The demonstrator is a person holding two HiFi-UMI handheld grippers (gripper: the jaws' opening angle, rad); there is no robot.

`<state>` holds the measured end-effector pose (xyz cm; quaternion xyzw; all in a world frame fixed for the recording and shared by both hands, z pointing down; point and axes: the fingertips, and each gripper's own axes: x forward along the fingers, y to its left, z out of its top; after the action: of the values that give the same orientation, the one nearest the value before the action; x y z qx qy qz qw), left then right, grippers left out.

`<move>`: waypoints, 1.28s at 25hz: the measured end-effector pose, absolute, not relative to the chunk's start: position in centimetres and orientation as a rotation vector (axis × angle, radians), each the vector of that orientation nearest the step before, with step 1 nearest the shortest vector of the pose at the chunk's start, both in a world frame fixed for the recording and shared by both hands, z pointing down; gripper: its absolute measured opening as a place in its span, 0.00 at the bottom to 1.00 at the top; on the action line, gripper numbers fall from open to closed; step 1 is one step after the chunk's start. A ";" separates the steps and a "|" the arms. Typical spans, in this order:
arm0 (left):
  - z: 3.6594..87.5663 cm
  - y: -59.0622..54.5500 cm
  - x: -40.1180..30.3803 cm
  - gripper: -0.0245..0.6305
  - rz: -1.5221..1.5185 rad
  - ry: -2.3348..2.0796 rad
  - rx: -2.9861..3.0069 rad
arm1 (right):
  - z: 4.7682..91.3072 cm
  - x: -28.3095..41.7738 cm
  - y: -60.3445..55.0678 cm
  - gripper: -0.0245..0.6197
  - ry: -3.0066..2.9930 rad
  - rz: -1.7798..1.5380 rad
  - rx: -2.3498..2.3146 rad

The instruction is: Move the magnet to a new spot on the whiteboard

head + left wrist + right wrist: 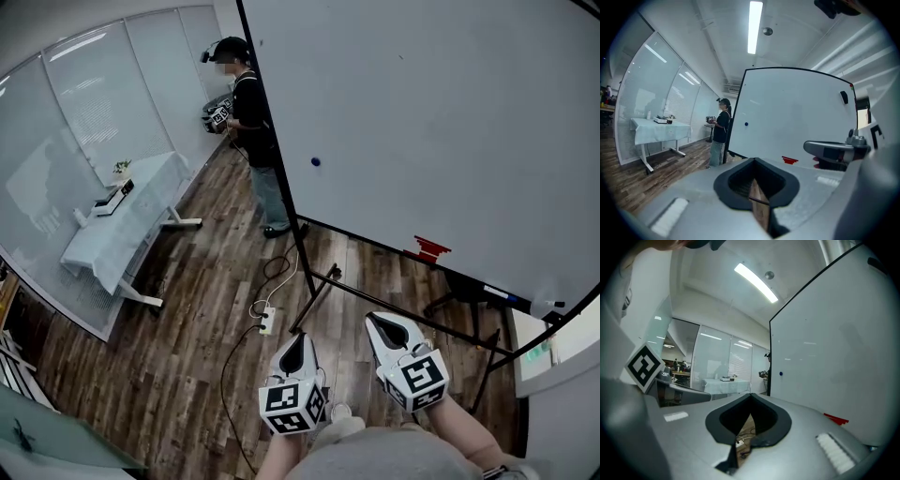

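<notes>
A small blue magnet (315, 161) sticks to the big whiteboard (431, 103), left of its middle. It also shows as a blue dot (746, 124) in the left gripper view and as a blue dot (781, 373) in the right gripper view. Both grippers hang low in front of me, well short of the board and pointing toward it. The left gripper (300, 337) has its jaws together with nothing in them, as does the right gripper (381, 320). Each gripper view shows its own jaws meeting at a point, on the left gripper (754, 159) and the right gripper (751, 395).
A red eraser (431, 248) sits at the board's lower edge. Another person (255, 131) stands at the board's left end, holding a marker cube. A table (122, 225) stands along the glass wall. A power strip (267, 321) and cable lie by the board's stand legs (314, 295).
</notes>
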<state>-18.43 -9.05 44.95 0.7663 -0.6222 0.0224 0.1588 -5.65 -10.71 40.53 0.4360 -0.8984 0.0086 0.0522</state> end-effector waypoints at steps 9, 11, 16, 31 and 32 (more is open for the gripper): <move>44.3 -17.4 -22.6 0.04 0.068 -1.748 2.249 | 39.6 -9.7 -18.6 0.04 -2.727 -0.008 1.395; 44.5 -18.9 -23.5 0.04 0.069 -1.744 2.247 | 39.8 -10.7 -20.1 0.04 -2.725 -0.012 1.396; 45.1 -21.7 -25.5 0.04 0.091 -1.730 2.252 | 39.8 -12.6 -22.7 0.04 -2.727 -0.016 1.415; 43.9 -29.3 -26.4 0.04 0.065 -1.657 2.315 | 41.4 -13.7 -27.3 0.04 -2.677 0.022 1.436; 43.8 -30.0 -26.4 0.04 0.064 -1.649 2.323 | 41.5 -13.8 -27.8 0.04 -2.675 0.020 1.434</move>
<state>-26.41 -29.97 43.83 0.8065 -0.5727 0.0221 0.1454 -13.79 -27.83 41.55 0.4717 -0.8802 0.0067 0.0530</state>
